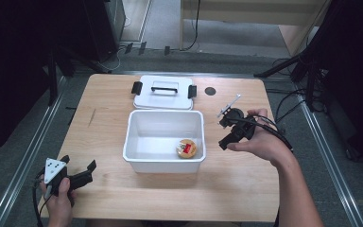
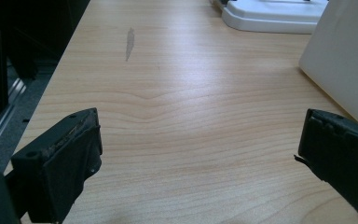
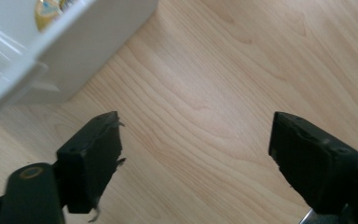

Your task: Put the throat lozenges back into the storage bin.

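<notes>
High view: white plastic bin (image 1: pixel 142 124) sits at frame centre on the wooden table (image 1: pixel 246 189); its lid (image 1: pixel 163 97) w/ black handle and clips lies flat just behind it, touching or nearly so. Inside the bin, lower right corner, rests a small round tin (image 1: pixel 187 148), yellow rim, red label. Your right gripper (image 1: pixel 228 133) hovers right of the bin, near its right wall, jaws spread and empty. Your left gripper (image 1: pixel 78 166) sits lower left of frame, well apart from the bin, jaws likewise released, nothing between them.

Left gripper view: jaws wide over bare wood; bin wall at right edge, lid at top.

Right gripper view: jaws apart above the tabletop; bin corner upper left, tin just visible at top.
</notes>
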Available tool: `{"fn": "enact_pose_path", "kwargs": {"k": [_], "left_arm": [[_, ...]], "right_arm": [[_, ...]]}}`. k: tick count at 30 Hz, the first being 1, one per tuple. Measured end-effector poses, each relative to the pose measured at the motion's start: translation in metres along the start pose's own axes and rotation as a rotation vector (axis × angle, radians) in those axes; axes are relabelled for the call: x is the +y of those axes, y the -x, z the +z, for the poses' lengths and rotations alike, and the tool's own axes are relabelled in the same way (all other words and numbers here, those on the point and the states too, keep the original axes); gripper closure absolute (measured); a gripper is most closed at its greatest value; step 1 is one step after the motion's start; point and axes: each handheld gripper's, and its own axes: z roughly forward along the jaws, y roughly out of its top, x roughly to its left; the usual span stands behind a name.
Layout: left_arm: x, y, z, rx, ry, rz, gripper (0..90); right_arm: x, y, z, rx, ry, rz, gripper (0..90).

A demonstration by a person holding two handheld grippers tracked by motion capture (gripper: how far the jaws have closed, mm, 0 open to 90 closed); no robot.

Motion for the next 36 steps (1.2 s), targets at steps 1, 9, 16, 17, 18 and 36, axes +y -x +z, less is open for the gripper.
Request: {"fn": "enact_pose_path", "kwargs": {"k": [1, 9, 16, 17, 18, 36], "left_arm": [[0.0, 0.0, 0.0, 0.0, -0.001, 0.0, 0.0], [0.0, 0.0, 0.0, 0.0, -0.001, 0.0, 0.0], [0.0, 0.0, -0.001, 0.0, -0.001, 0.001, 0.0], [0.0, 0.0, -0.001, 0.0, 0.0, 0.001, 0.0], [0.0, 0.0, -0.001, 0.0, 0.001, 0.001, 0.0], [-0.001, 0.001, -0.001, 0.006, 0.005, 0.003, 0.0]], "right_arm": [[-0.004, 0.002, 0.003, -0.002, -0.002, 0.004, 12.0], [-0.043, 0.013, 0.028, 0.019, 0.001, 0.074, 0.0], [-0.078, 0.022, 0.049, -0.018, 0.043, 0.178, 0.0], [-0.082, 0.023, 0.05, -0.02, 0.051, 0.184, 0.0], [-0.087, 0.024, 0.053, -0.024, 0.065, 0.203, 0.0], [-0.178, 0.038, 0.084, -0.064, 0.364, 0.487, 0.0]]}}
